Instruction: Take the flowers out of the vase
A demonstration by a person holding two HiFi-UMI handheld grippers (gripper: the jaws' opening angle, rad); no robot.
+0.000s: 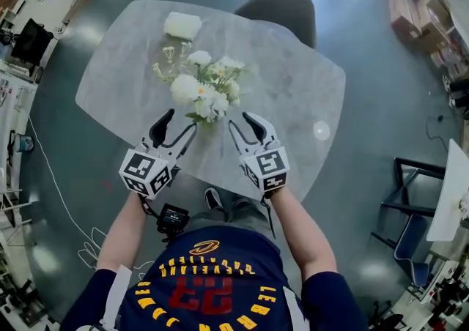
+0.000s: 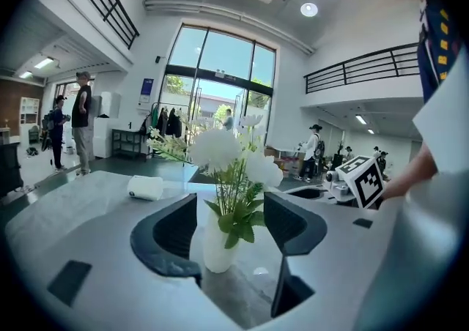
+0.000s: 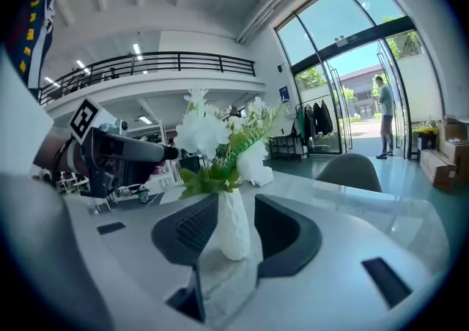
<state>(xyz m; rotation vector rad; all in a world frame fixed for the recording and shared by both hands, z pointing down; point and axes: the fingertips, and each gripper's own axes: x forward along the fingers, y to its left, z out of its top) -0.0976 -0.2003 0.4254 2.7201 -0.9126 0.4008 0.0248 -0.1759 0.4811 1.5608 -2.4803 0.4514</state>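
Here's the bouquet: white flowers [image 1: 204,90], big round blooms and smaller ones, on thin green stems with leaves, all seated in a slim white vase [image 2: 218,247] with a crinkled surface. The vase stands upright on the grey table [image 1: 293,95], close to its near edge.

Worn: navy jersey [image 1: 209,289], yellow lettering, red numerals. Forward of jersey: left gripper [image 1: 183,119], right gripper [image 1: 239,118], black curved jaws, white black-patterned marker cubes [image 1: 149,170].
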